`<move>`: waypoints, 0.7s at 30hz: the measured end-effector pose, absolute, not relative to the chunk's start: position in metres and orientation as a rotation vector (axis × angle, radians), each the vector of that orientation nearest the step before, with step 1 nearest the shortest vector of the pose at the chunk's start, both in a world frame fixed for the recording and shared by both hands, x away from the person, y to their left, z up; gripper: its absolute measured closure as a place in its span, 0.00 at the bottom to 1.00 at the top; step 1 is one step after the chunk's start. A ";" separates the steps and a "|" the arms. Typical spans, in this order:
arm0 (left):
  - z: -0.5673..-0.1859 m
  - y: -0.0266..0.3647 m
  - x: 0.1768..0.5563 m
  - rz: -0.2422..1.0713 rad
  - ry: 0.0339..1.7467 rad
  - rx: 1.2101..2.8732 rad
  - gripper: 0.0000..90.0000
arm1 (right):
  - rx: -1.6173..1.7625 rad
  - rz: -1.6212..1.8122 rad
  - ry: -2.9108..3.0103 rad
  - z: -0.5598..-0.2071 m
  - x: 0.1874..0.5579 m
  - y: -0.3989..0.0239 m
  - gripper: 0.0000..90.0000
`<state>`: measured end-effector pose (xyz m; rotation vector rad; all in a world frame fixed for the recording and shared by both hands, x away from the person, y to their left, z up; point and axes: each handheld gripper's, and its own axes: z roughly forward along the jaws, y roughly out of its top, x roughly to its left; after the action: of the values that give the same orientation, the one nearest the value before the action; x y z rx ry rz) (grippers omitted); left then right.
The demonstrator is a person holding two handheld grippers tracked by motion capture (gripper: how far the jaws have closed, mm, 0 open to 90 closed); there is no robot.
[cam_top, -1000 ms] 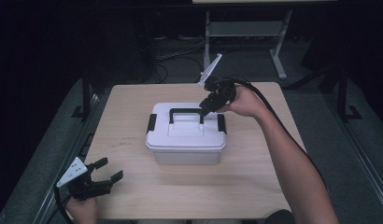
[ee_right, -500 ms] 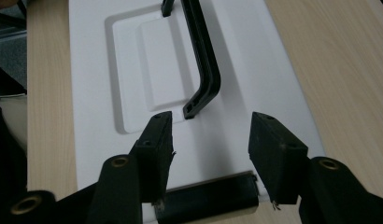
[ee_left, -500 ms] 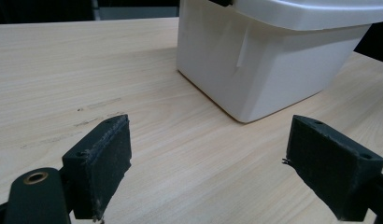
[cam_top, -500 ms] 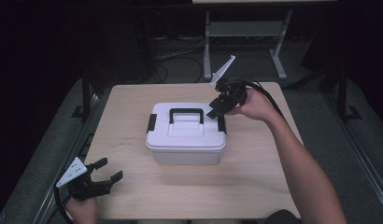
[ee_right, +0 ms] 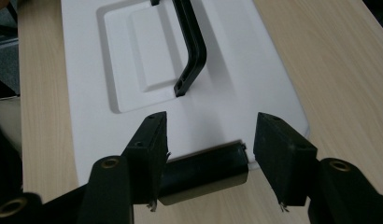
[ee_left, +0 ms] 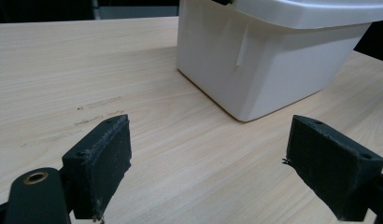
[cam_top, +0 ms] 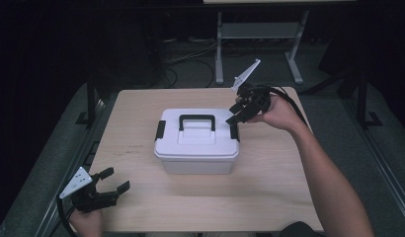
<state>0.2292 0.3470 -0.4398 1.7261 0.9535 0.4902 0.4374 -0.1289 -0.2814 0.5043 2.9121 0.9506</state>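
Seemingly just beside the box (cam_top: 196, 143), its black latch (ee_right: 203, 173) between right gripper (ee_right: 209, 145) fingers (ee_right: 150, 144).

Box (cam_top: 196, 143) sits mid-table (cam_top: 269, 197). Right gripper (cam_top: 233, 114) hangs over box's right-end latch (ee_right: 203, 173). Left gripper (cam_top: 114, 181) rests at table's near-left corner, well apart from box.

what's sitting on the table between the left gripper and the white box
Nothing. In the left gripper view, bare wooden table runs from the open left gripper to the white box; the high view shows the same bare stretch.
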 end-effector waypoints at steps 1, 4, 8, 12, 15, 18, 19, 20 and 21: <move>-0.440 0.347 0.229 0.490 0.953 1.726 0.15 | 0.518 0.951 2.911 -0.282 0.437 -0.131 0.47; -0.440 0.347 0.229 0.491 0.954 1.728 0.15 | 0.536 0.949 2.906 -0.283 0.436 -0.136 0.46; -0.440 0.347 0.229 0.489 0.957 1.730 0.15 | 0.550 0.948 2.900 -0.284 0.435 -0.143 0.45; -0.440 0.347 0.229 0.491 0.956 1.729 0.15 | 0.570 0.941 2.896 -0.285 0.434 -0.150 0.45; -0.440 0.347 0.229 0.490 0.957 1.728 0.15 | 0.584 0.946 2.891 -0.286 0.433 -0.154 0.44; -0.440 0.347 0.229 0.491 0.954 1.729 0.15 | 0.605 0.952 2.881 -0.287 0.432 -0.159 0.42; -0.440 0.347 0.229 0.490 0.957 1.730 0.15 | 0.613 0.952 2.879 -0.287 0.431 -0.160 0.41; -0.440 0.347 0.229 0.491 0.956 1.732 0.15 | 0.612 0.957 2.875 -0.287 0.431 -0.162 0.41; -0.440 0.347 0.229 0.491 0.956 1.733 0.15 | 0.623 0.952 2.875 -0.288 0.430 -0.164 0.40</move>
<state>0.2285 0.3467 -0.4403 1.7330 0.9557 0.4912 0.4305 -0.1638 -0.2878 0.6233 2.8755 0.9518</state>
